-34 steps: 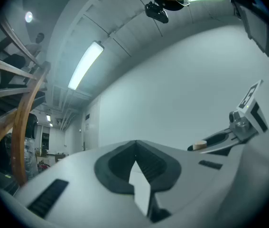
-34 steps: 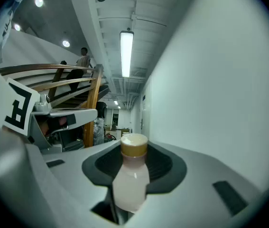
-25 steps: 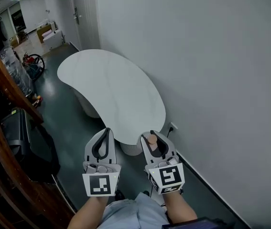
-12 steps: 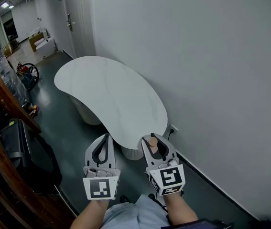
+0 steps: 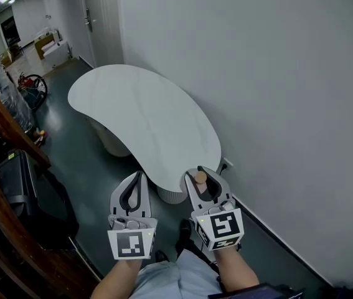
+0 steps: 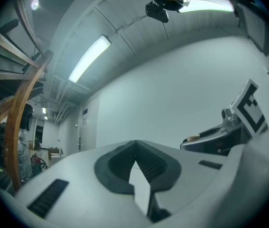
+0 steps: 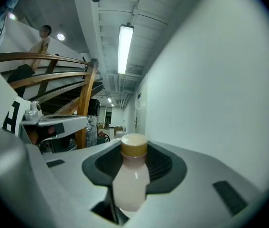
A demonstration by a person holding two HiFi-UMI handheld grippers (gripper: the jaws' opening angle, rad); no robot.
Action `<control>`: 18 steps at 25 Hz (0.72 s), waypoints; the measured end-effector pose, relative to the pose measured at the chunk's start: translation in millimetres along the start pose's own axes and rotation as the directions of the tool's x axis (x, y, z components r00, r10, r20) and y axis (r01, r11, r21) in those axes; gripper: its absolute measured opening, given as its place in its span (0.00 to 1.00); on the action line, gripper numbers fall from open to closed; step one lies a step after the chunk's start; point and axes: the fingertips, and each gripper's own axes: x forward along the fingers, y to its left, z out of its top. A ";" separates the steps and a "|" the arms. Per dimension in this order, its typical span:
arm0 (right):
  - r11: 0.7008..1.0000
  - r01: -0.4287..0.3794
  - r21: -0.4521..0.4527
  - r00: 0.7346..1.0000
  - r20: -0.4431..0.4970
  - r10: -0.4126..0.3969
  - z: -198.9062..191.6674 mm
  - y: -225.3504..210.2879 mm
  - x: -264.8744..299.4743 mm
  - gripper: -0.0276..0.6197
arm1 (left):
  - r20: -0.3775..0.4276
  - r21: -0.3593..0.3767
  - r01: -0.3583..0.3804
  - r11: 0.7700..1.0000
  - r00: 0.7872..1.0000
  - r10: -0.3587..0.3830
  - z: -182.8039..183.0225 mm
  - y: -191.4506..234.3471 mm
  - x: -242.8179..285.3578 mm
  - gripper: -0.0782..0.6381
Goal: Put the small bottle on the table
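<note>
My right gripper [image 5: 206,180] is shut on a small bottle [image 7: 130,177] of pale pink liquid with a tan cap [image 5: 199,178]; the bottle stands upright between the jaws. My left gripper [image 5: 136,184] hangs beside it with its jaws shut and nothing in them. Both grippers hover just short of the near end of a white, bean-shaped table [image 5: 142,120], which runs away along the wall. In the left gripper view the jaws [image 6: 135,163] meet at the tips, and the right gripper shows at the right edge.
A plain white wall [image 5: 276,92] runs along the table's right side, with a socket [image 5: 225,165] low down. Wooden stair rails [image 5: 8,136] and a black case [image 5: 23,185] stand at the left. Boxes and a wheeled thing lie far back on the dark floor.
Both grippers have come slightly nearer the table's near end, the bottle still held. The view has shifted a little.
</note>
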 end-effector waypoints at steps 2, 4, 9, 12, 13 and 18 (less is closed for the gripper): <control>1.000 -0.010 0.003 1.000 0.004 0.010 0.7 -2.2 8.5 0.23 | -0.013 0.003 -0.009 1.000 1.000 0.010 -4.1 4.0 5.2 0.11; 1.000 -0.022 0.010 1.000 0.007 0.022 -1.4 -5.9 19.0 0.23 | -0.023 0.009 -0.021 1.000 1.000 0.021 -9.3 8.0 13.8 0.11; 0.998 -0.061 0.017 0.998 0.004 0.061 -6.3 -19.3 52.8 0.23 | -0.039 0.027 -0.023 0.999 0.999 0.024 -23.5 8.2 46.2 0.11; 0.995 -0.094 0.018 0.996 0.005 0.094 -5.0 -29.1 73.0 0.23 | -0.053 0.030 -0.033 0.999 0.998 0.035 -30.2 5.9 67.8 0.11; 0.994 -0.106 0.018 0.994 0.007 0.106 -3.7 -32.3 79.7 0.23 | -0.054 0.030 -0.041 0.999 0.998 0.042 -30.6 5.9 75.1 0.11; 0.983 -0.182 0.012 0.983 0.008 0.182 0.3 -40.9 114.8 0.23 | -0.053 0.045 -0.086 0.995 0.995 0.089 -32.1 11.0 106.7 0.11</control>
